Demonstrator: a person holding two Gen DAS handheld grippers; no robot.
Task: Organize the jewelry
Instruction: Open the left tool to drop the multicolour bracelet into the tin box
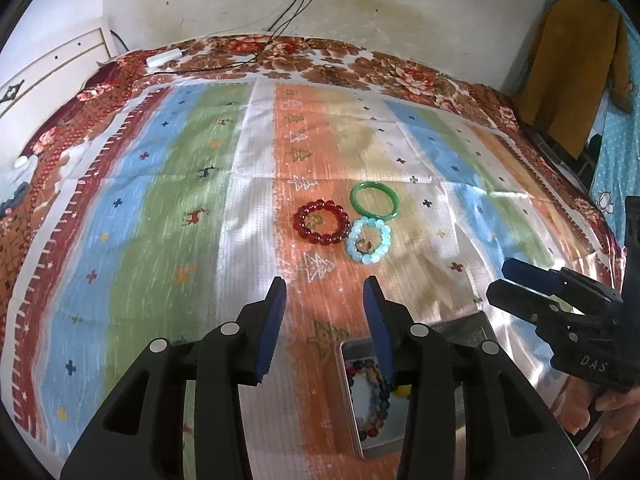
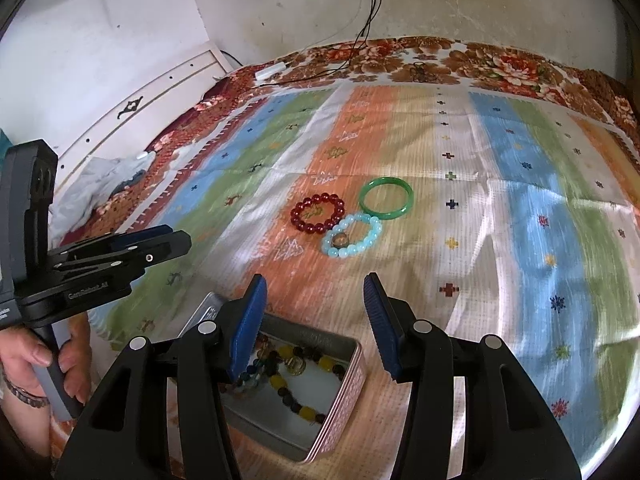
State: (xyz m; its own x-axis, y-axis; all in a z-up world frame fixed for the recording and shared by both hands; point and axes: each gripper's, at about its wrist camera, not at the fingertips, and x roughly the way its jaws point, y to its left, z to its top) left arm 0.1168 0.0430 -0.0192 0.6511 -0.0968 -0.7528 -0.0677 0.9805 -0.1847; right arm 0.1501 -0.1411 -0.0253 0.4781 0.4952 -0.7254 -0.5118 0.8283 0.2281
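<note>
Both my tongs, left (image 1: 325,294) and right (image 2: 316,291), hang parted with nothing between them. 3 bracelets sit bunched on the striped bedspread (image 1: 180,184): red beads (image 1: 322,222), pale blue beads (image 1: 369,240), green bangle (image 1: 375,201) (all touching). The open tin (image 2: 344,392) under my tongs holds more beads.

The black body of the right tool (image 1: 498,284), seen from the left wrist camera, bears the pale letters "D A S". In the right wrist view the left tool (image 2: 182,238) carries a line on its side reading "GenRobot.AI" (somewhat blurred). A further small white print lower on that handle is too small to read.
</note>
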